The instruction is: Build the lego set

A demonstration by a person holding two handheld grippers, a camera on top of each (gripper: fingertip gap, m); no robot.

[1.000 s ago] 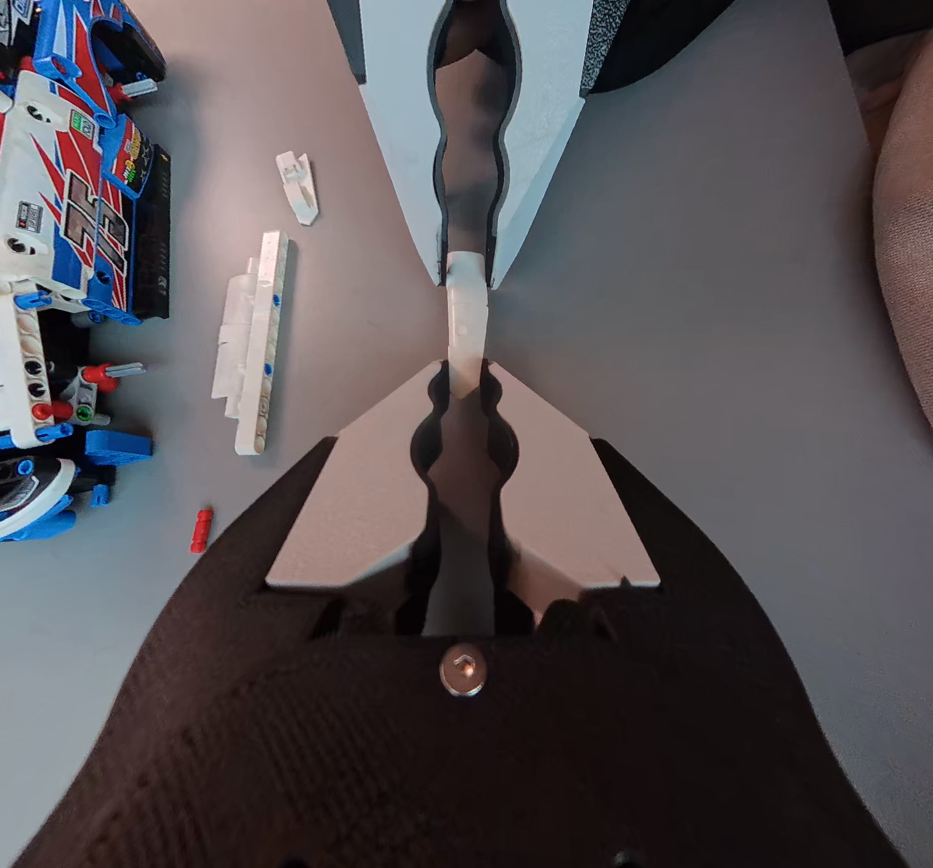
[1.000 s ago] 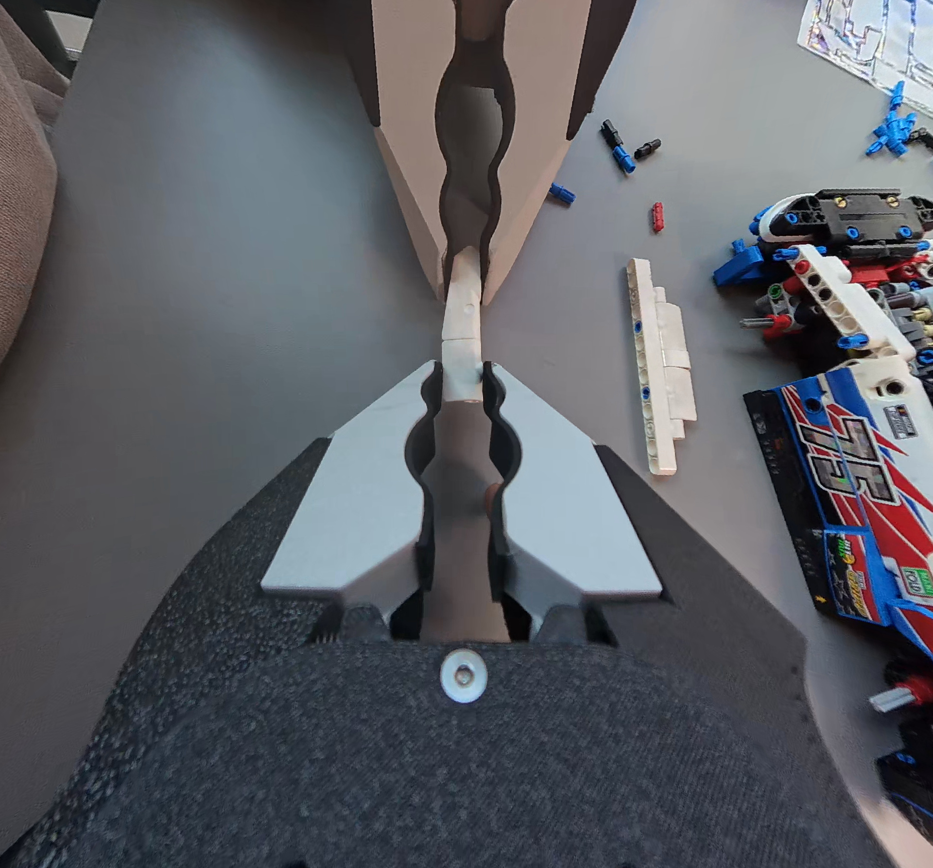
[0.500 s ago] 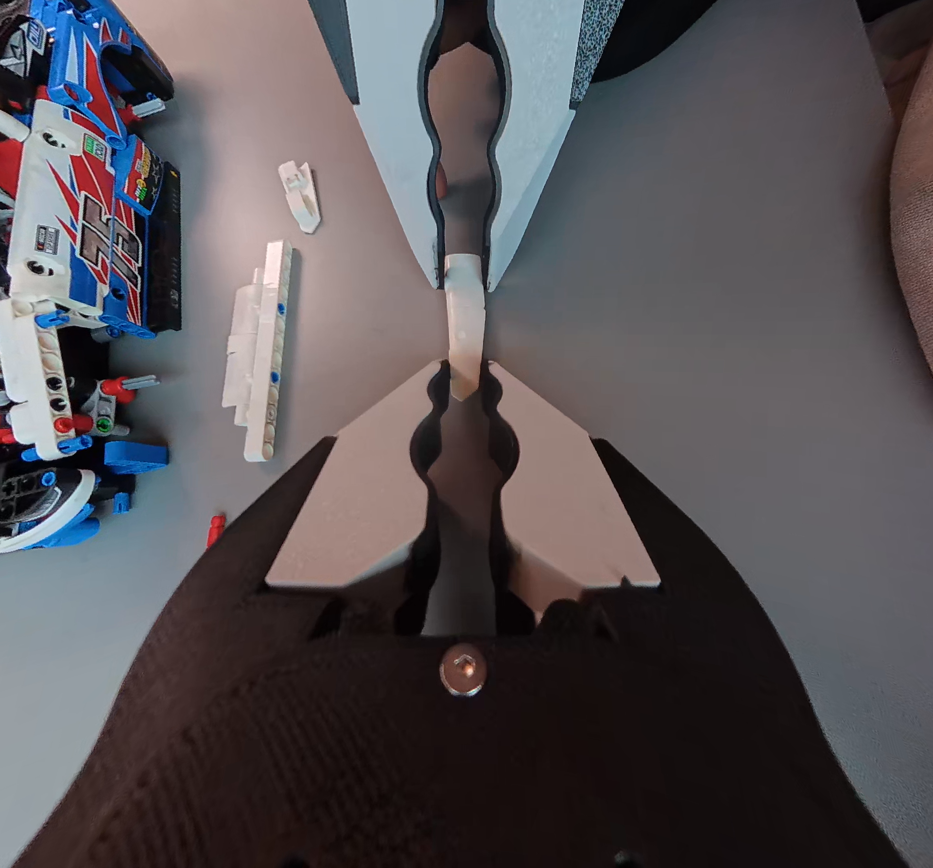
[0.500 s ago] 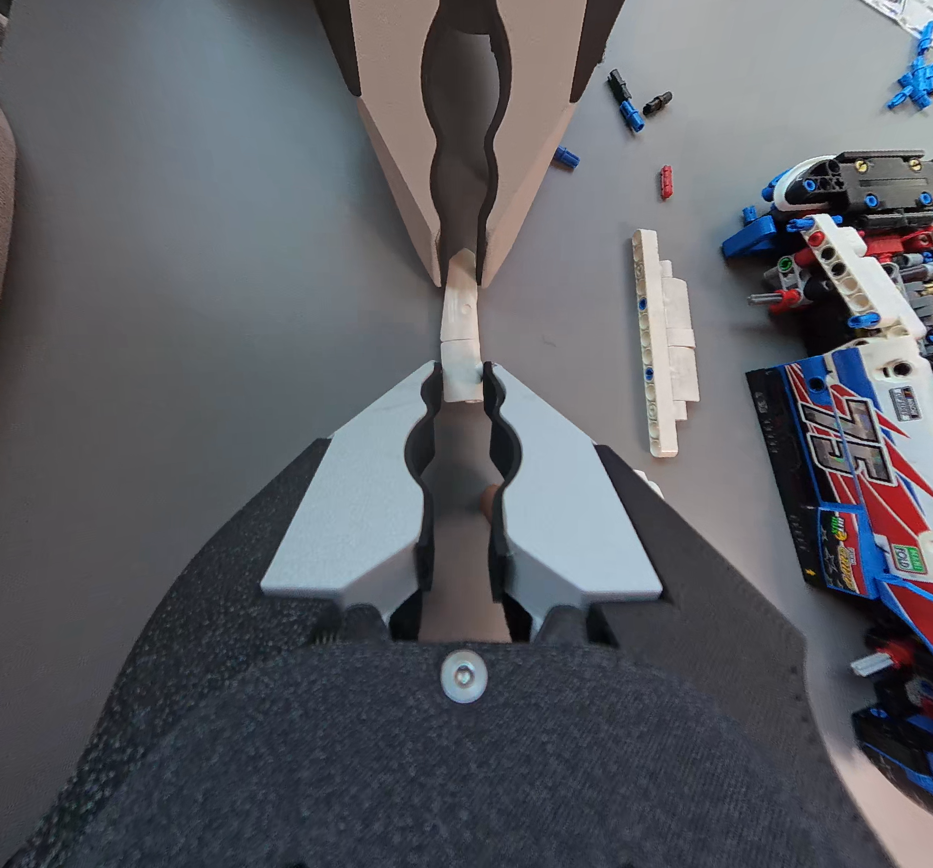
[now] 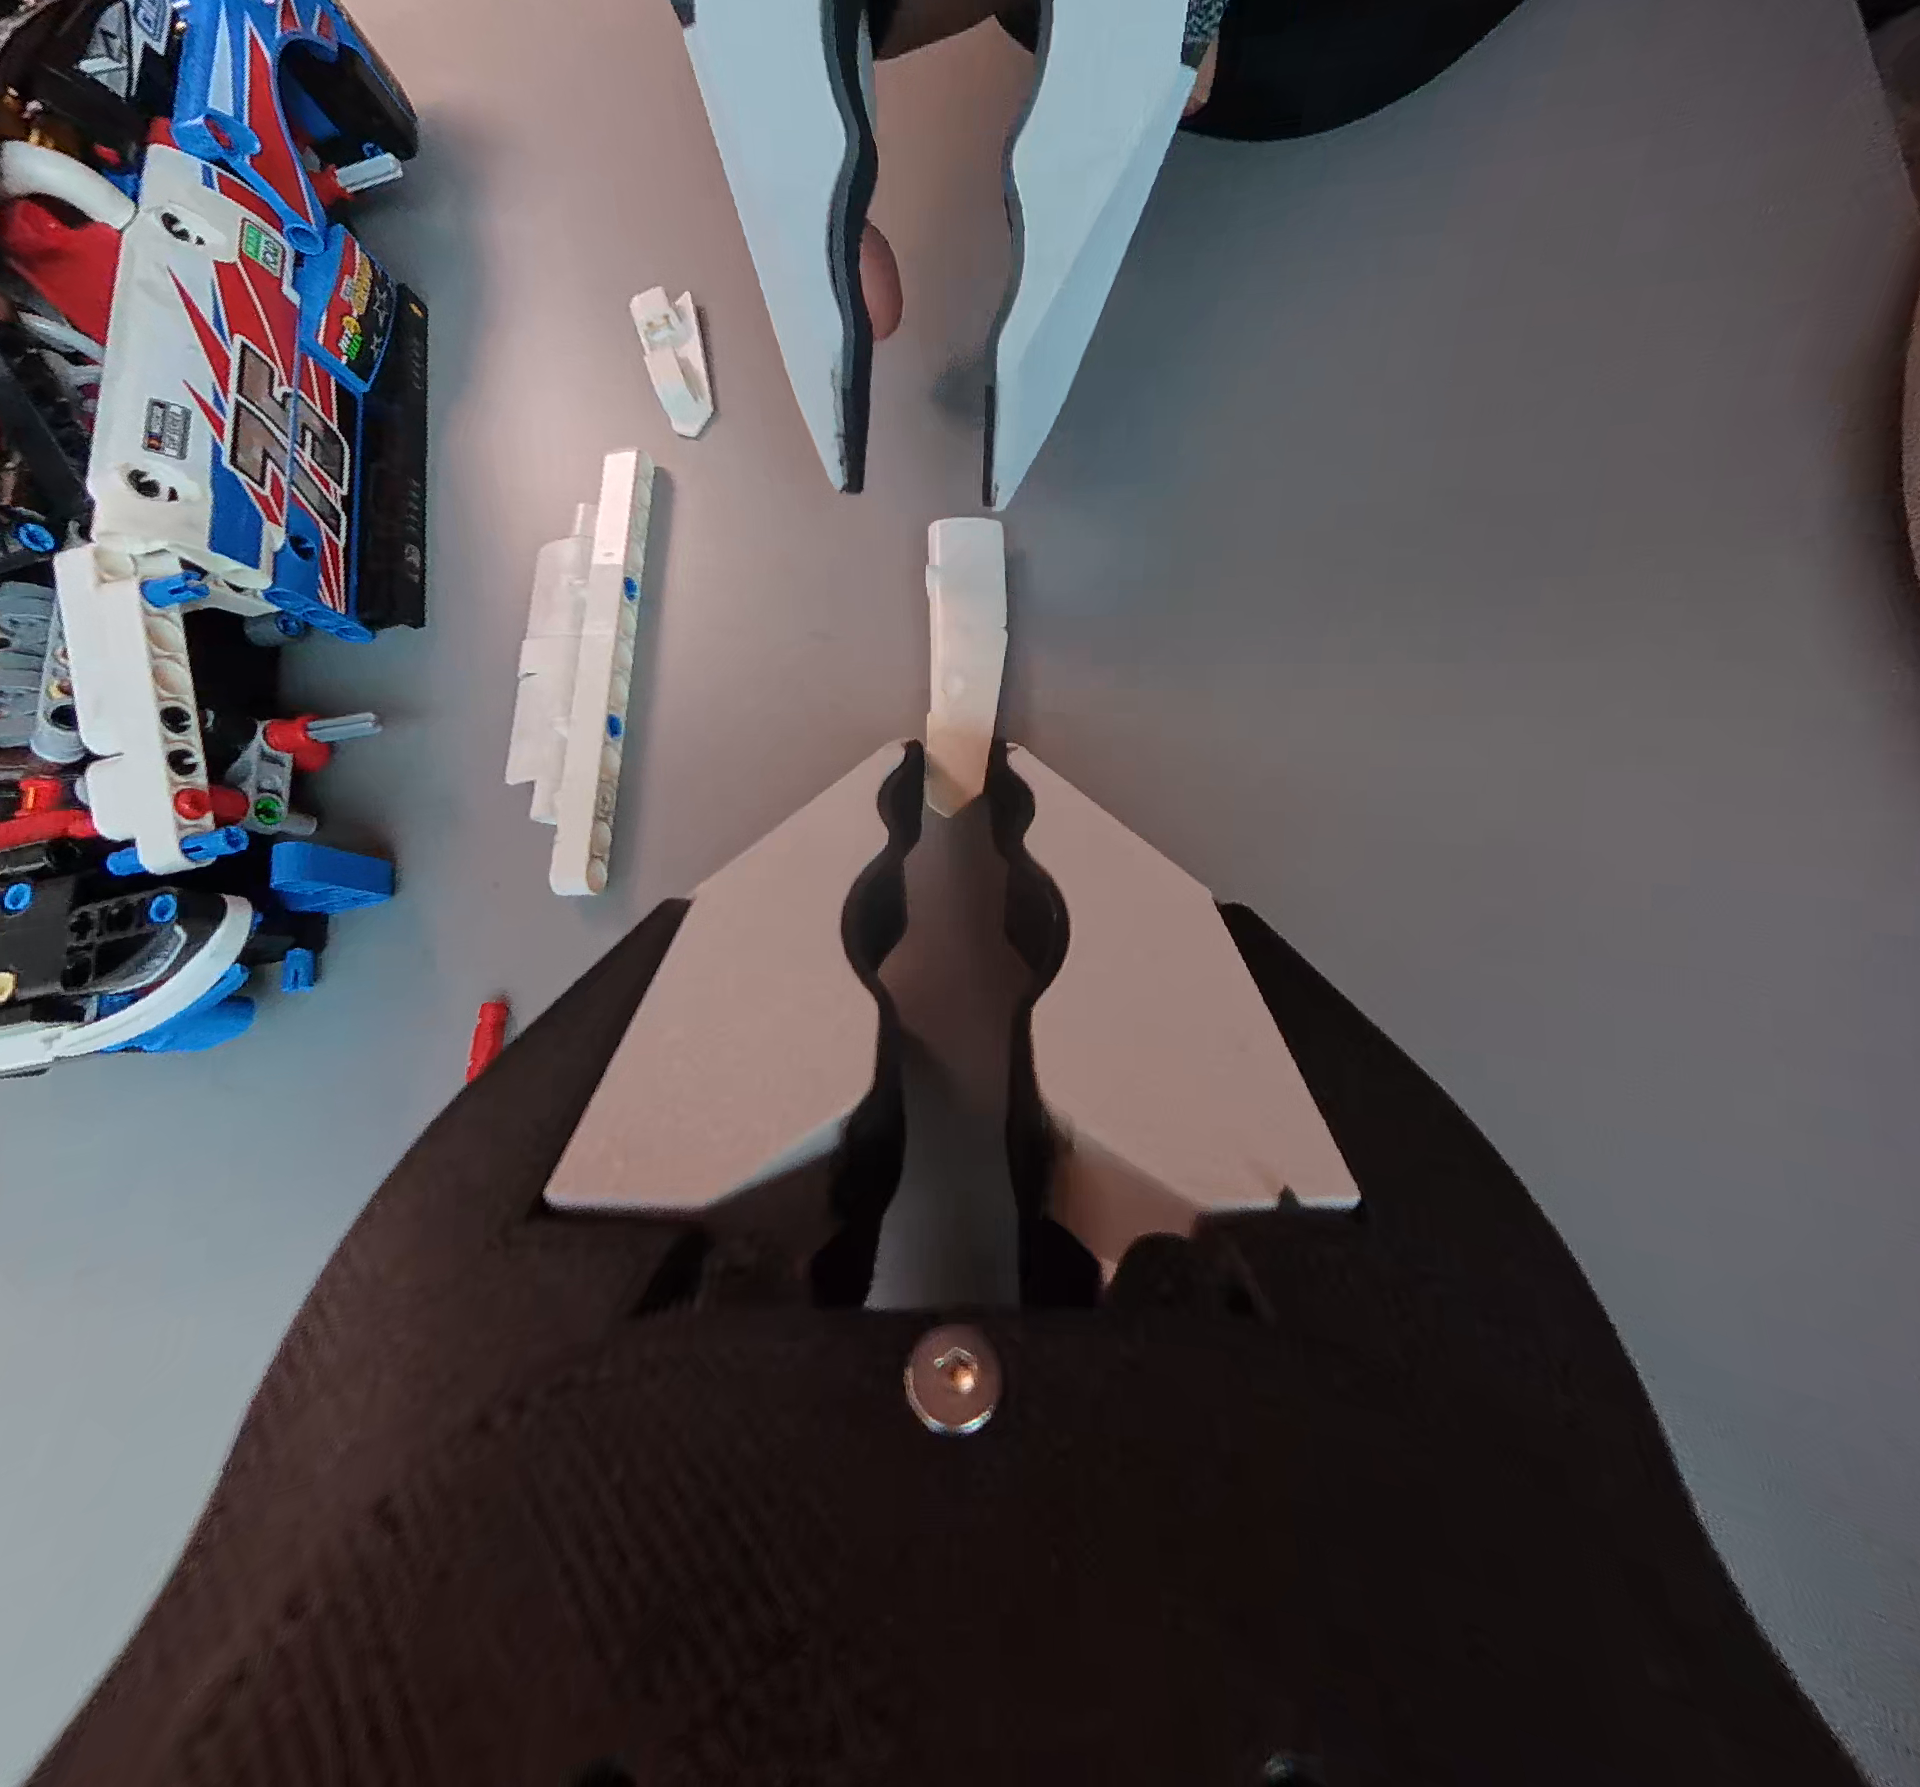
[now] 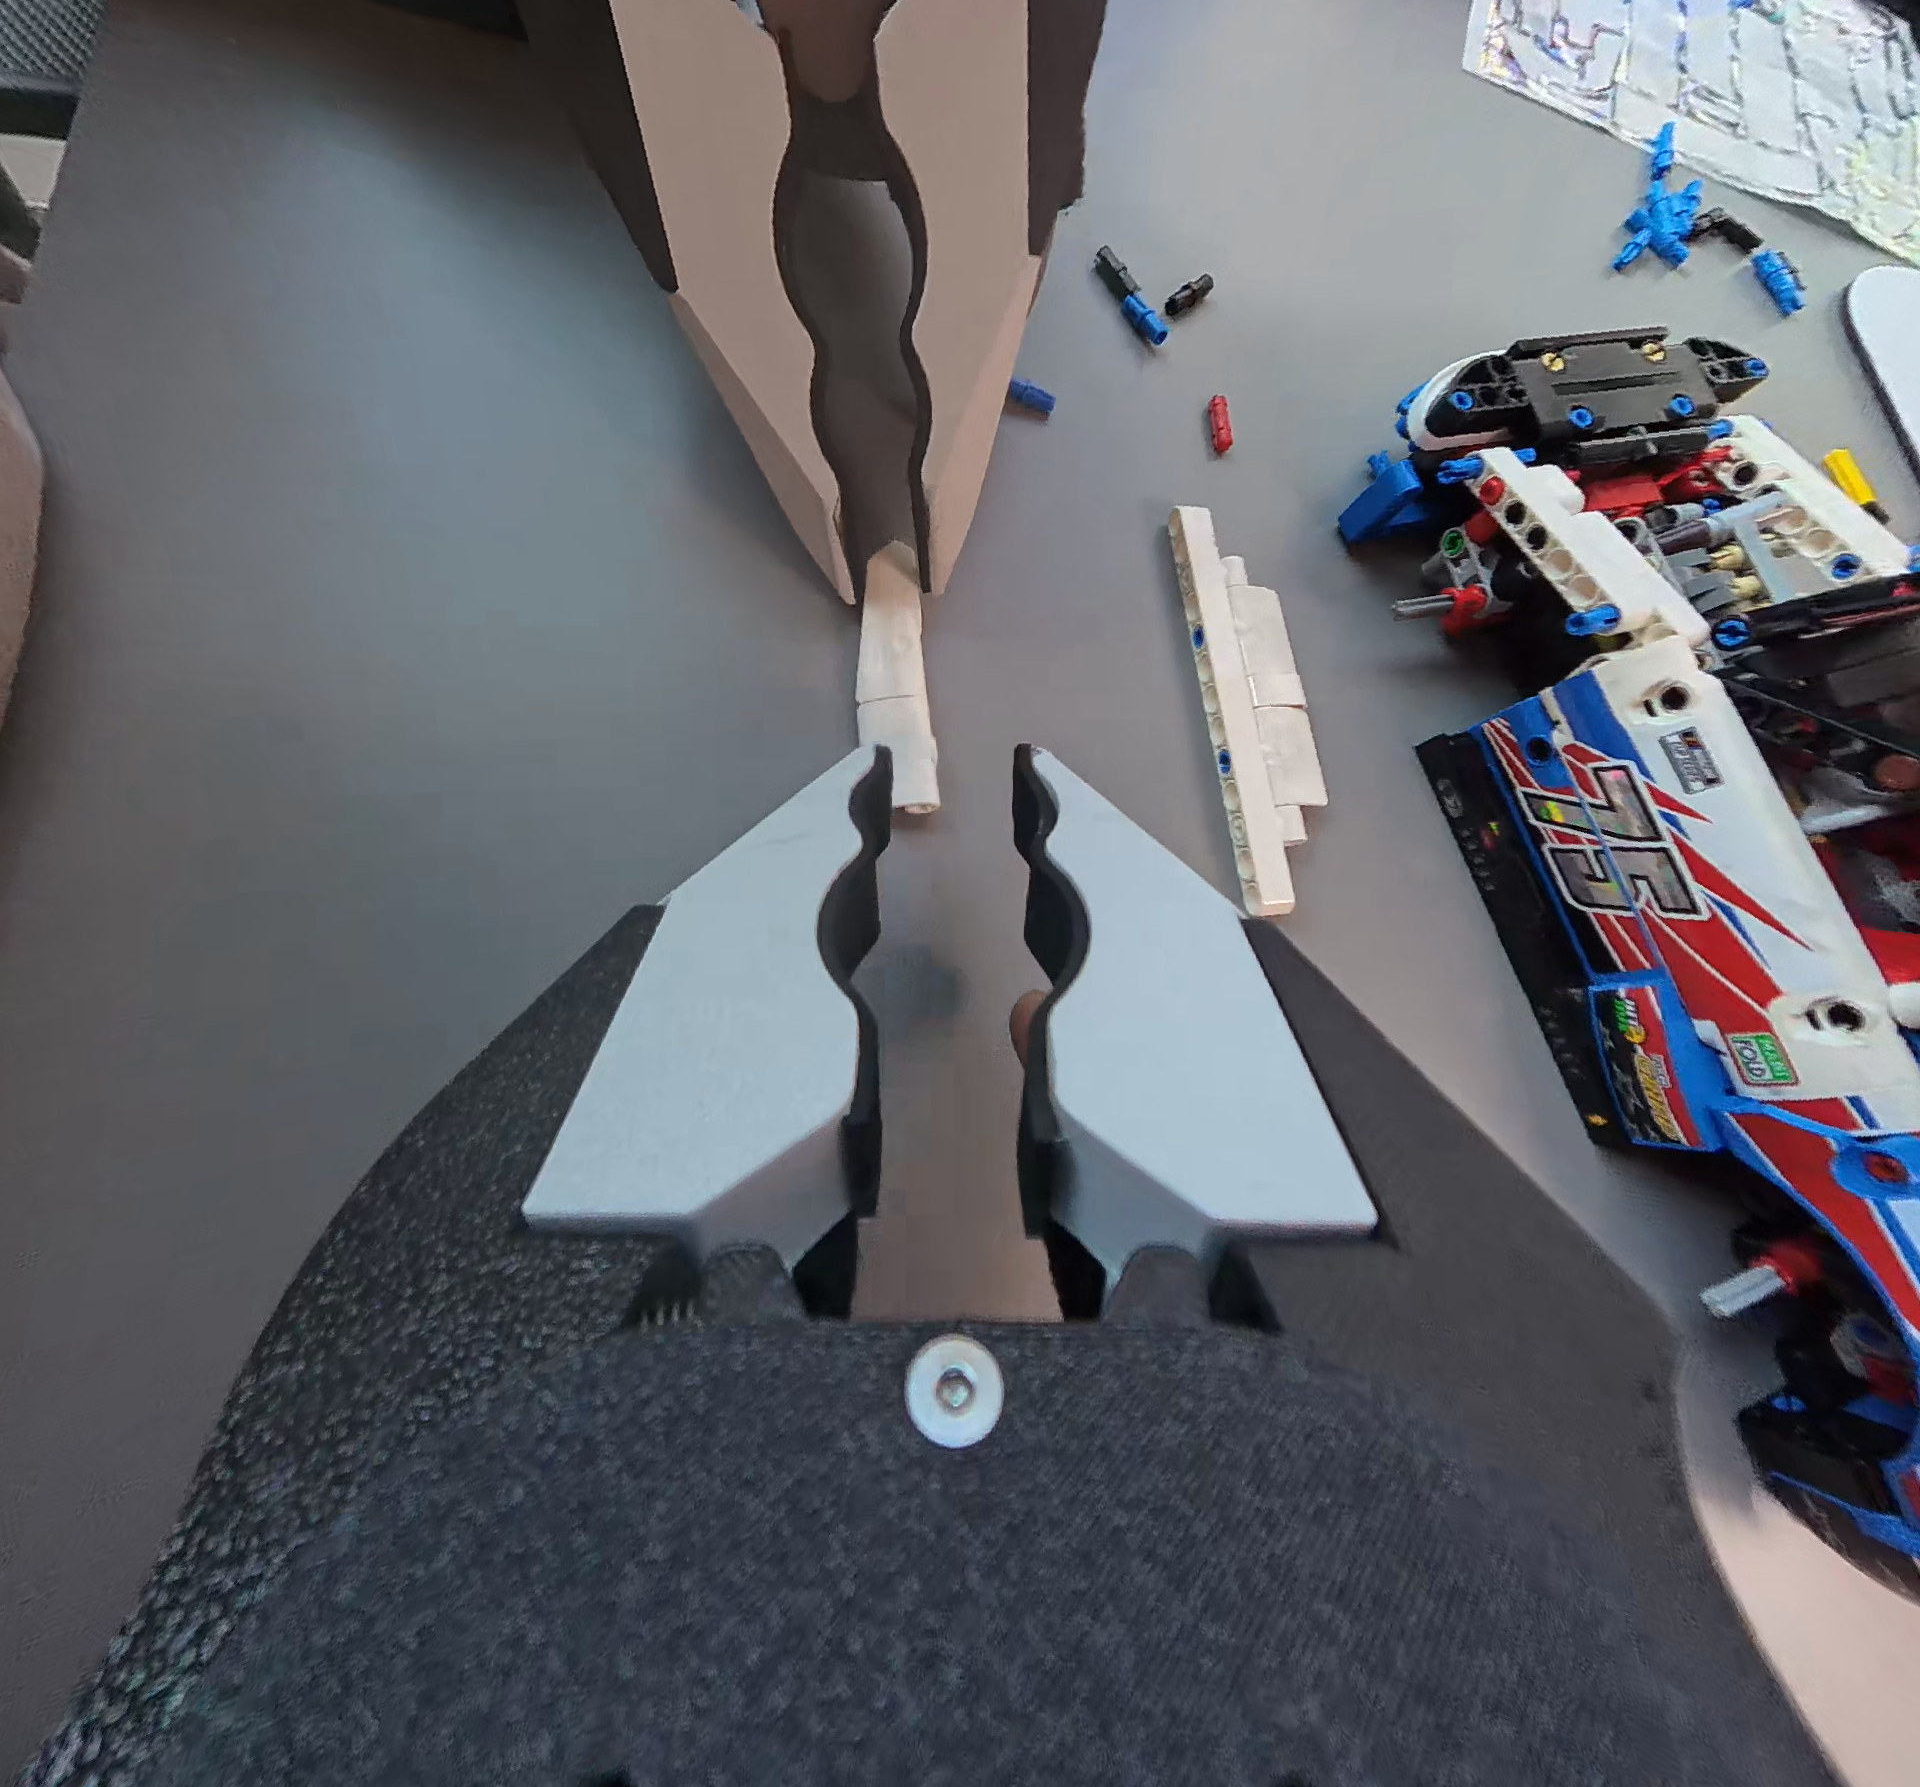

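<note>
My left gripper (image 5: 954,750) is shut on one end of a small white lego piece (image 5: 964,636) and holds it above the grey table. My right gripper (image 6: 948,750) is open, its jaws apart just short of the piece's free end (image 6: 896,698). It faces the left gripper (image 6: 891,589) tip to tip, and in the left wrist view it shows open at the top (image 5: 920,490). The part-built blue, white and red race car lies at the left (image 5: 208,449) and in the right wrist view at the right (image 6: 1662,802).
A long white beam assembly (image 5: 587,688) lies between car and grippers, also in the right wrist view (image 6: 1242,698). A small white part (image 5: 675,361) and a red pin (image 5: 486,1041) lie near. Black and blue pins (image 6: 1138,293) and an instruction sheet (image 6: 1704,54) are farther off. Spacing between my two grippers at the tips: around 5 centimetres.
My right gripper has opened and let go of the white piece, and has drawn back slightly from it. My left gripper still holds the piece.
</note>
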